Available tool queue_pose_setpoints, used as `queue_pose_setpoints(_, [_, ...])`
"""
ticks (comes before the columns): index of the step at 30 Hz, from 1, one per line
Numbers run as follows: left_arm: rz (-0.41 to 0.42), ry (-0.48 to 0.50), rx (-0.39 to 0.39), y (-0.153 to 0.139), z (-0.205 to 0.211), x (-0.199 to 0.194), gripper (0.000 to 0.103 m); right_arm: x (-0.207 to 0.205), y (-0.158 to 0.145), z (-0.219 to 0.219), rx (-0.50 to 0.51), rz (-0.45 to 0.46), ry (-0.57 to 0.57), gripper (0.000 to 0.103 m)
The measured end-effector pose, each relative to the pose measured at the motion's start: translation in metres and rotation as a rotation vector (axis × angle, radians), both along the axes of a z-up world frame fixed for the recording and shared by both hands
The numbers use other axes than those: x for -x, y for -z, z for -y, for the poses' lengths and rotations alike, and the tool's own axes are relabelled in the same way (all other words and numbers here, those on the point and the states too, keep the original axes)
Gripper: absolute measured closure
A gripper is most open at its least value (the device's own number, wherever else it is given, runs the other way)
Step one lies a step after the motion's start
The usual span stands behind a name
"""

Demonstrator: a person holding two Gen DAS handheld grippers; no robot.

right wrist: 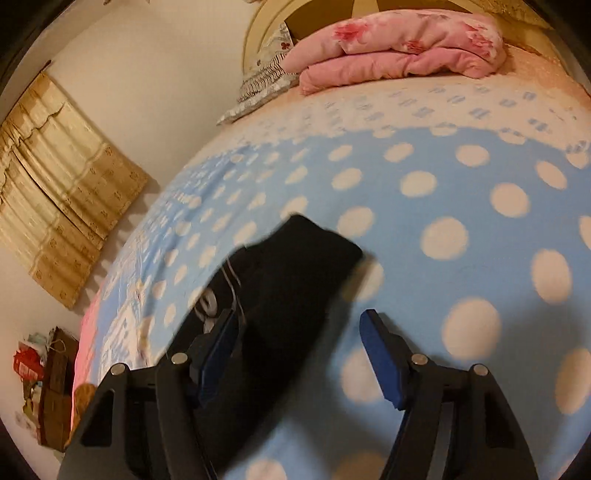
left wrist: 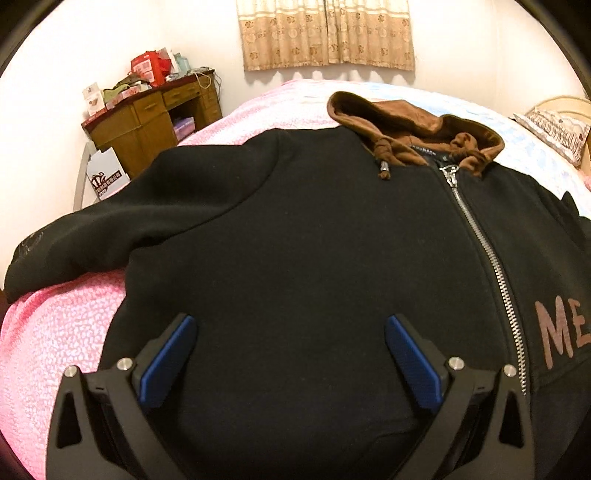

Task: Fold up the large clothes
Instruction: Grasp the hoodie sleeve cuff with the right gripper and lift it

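A black zip-up hoodie (left wrist: 295,240) with a brown hood (left wrist: 406,125) lies face up on the bed, its silver zipper (left wrist: 487,258) closed. One sleeve (left wrist: 110,229) stretches out to the left. My left gripper (left wrist: 291,325) hovers open low over the hoodie's front, with nothing pinched between its blue pads. In the right wrist view, the other black sleeve (right wrist: 295,266) lies on the blue dotted sheet (right wrist: 461,221). It runs between the fingers of my right gripper (right wrist: 300,314), close to the left pad; the right pad stands well clear of the cloth.
A pink blanket (left wrist: 48,332) covers the bed's left part. A cluttered wooden desk (left wrist: 155,118) stands beyond the bed under a beige curtain (left wrist: 325,33). A patterned pillow (left wrist: 557,129) and a folded pink quilt (right wrist: 399,48) lie at the headboard end.
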State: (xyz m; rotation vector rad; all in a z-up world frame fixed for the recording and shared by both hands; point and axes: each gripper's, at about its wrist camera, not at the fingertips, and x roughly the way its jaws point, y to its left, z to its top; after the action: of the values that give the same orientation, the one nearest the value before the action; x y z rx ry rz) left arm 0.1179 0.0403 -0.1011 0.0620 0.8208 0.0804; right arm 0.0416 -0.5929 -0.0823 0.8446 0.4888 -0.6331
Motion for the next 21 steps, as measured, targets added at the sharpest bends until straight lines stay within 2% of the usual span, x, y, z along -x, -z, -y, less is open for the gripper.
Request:
queue_pose_setpoints(2, [0.004, -0.001, -0.001, 0.001, 0.001, -0.001, 0.000, -0.015, 0.006, 0.004, -0.013, -0.022, -0.021, 0.034])
queue_pose_setpoints(4, [0.009, -0.001, -0.002, 0.001, 0.002, -0.002, 0.000, -0.020, 0.001, 0.006, 0.016, -0.073, -0.035, 0.056])
queue_pose_setpoints(5, [0.010, 0.000, 0.001, 0.001, 0.002, -0.002, 0.000, -0.024, 0.002, 0.007, 0.007, -0.101, -0.053, 0.075])
queue_pose_setpoints(7, [0.010, 0.001, 0.008, 0.001, 0.001, -0.003, 0.000, -0.018, -0.001, 0.007, 0.005, -0.084, -0.041, 0.080])
queue_pose_setpoints(10, [0.011, 0.003, 0.019, 0.002, 0.000, -0.004, 0.000, 0.000, -0.028, -0.007, 0.067, -0.012, -0.022, 0.082])
queue_pose_setpoints(12, [0.012, 0.005, 0.024, 0.002, 0.000, -0.004, 0.000, 0.008, -0.061, -0.026, 0.153, 0.031, -0.029, 0.083])
queue_pose_setpoints(15, [0.015, 0.008, 0.032, 0.002, -0.001, -0.004, 0.000, 0.019, -0.126, -0.067, 0.321, 0.103, -0.042, 0.083])
queue_pose_setpoints(18, [0.019, 0.010, 0.038, 0.001, -0.002, -0.003, 0.000, 0.016, -0.184, -0.127, 0.474, 0.152, -0.135, 0.083])
queue_pose_setpoints(21, [0.023, 0.013, 0.047, 0.001, -0.003, -0.003, 0.000, 0.002, -0.219, -0.201, 0.571, 0.188, -0.287, 0.083])
